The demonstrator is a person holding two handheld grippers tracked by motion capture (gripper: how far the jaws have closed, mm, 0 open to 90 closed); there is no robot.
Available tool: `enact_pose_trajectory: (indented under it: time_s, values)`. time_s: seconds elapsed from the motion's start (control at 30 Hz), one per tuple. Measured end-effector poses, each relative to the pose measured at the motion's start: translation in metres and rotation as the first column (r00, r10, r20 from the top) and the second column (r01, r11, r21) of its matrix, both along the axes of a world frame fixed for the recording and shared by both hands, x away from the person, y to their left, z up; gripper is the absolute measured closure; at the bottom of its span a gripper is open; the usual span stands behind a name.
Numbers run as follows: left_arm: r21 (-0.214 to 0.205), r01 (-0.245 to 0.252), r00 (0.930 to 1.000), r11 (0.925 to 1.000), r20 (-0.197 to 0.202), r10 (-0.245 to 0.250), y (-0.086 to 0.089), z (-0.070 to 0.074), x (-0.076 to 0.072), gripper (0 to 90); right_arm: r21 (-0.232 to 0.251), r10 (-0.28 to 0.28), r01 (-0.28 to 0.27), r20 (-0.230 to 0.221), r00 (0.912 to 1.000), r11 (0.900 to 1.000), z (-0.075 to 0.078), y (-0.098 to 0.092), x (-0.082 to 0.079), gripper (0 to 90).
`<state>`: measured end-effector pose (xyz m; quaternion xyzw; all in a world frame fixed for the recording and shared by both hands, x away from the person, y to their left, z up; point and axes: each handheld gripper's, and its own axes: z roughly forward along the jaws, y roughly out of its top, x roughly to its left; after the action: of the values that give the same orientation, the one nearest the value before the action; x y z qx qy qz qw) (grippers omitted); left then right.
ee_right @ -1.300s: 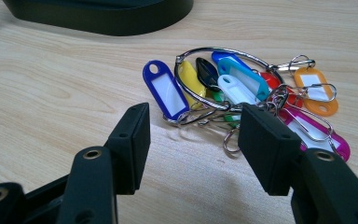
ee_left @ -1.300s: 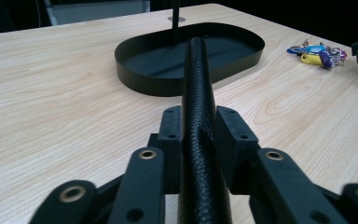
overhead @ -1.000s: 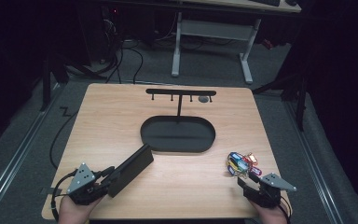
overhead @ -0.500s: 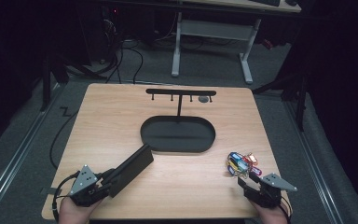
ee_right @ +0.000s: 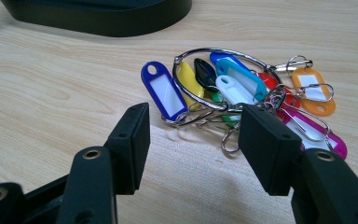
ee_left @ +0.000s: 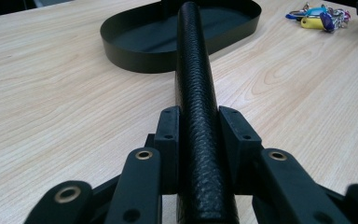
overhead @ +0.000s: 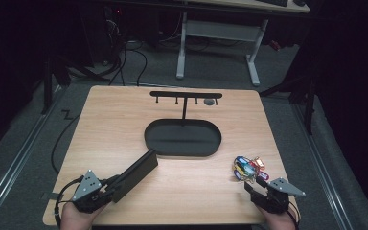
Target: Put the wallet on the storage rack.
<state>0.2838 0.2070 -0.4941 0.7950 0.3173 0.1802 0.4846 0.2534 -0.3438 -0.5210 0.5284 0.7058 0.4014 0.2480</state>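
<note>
Black leather case clamped edge-up between left gripper pads, jaws just closed tighter on it, far end reaching toward oval black tray. Case angle in high view unchanged from a second ago. Right gripper jaws apart, empty, just short of key-tag bunch on table.

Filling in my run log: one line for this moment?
left gripper: closing on black case | right gripper: open before key tags | tray: empty
</note>
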Motion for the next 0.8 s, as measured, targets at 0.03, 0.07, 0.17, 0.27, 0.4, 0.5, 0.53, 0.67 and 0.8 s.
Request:
enact_pose_trajectory:
  time_s: [0.03,0.07,0.17,0.27,0.4,0.5,0.53,0.67,0.8]
  values:
    - [0.003,0.005,1.0000,1.0000,0.000,-0.005,0.000,0.000,0.000,70.8,0.000,0.000,0.000,0.000,1.0000,1.0000,0.000,0.000,0.000,44.1]
    - [0.007,0.008,1.0000,0.9999,-0.002,-0.008,-0.001,0.001,0.000,71.1,0.001,0.000,0.000,0.000,1.0000,1.0000,0.000,0.000,0.000,44.1]
    - [0.026,0.023,0.9997,0.9994,0.002,-0.023,-0.004,0.003,-0.002,72.5,0.000,0.000,0.000,0.001,1.0000,1.0000,0.000,0.000,0.000,44.1]
    - [0.042,0.020,0.9998,0.9989,0.008,-0.020,-0.006,0.004,-0.003,73.0,0.004,-0.004,0.004,-0.003,1.0000,1.0000,0.000,0.000,0.000,44.1]
    - [0.054,0.019,0.9998,0.9983,-0.002,-0.019,-0.007,0.006,-0.003,73.4,0.001,-0.002,0.002,0.001,1.0000,1.0000,0.001,0.000,0.000,43.9]
    - [0.070,0.021,0.9996,0.9973,-0.018,-0.020,-0.009,0.008,-0.003,73.5,0.002,-0.003,0.003,0.001,1.0000,1.0000,0.001,0.000,0.000,43.9]
    - [0.078,0.019,0.9997,0.9967,-0.019,-0.018,-0.010,0.008,-0.003,73.5,0.001,-0.003,0.003,0.001,1.0000,1.0000,0.000,-0.001,0.000,43.9]
    - [0.102,0.013,0.9998,0.9947,-0.016,-0.012,-0.014,0.011,-0.005,74.1,0.001,-0.003,0.003,0.002,1.0000,1.0000,0.001,-0.001,0.000,43.9]
    - [0.125,0.016,0.9999,0.9920,-0.006,-0.016,-0.017,0.016,-0.006,74.5,0.001,-0.003,0.003,0.004,1.0000,1.0000,0.001,-0.001,0.000,43.9]
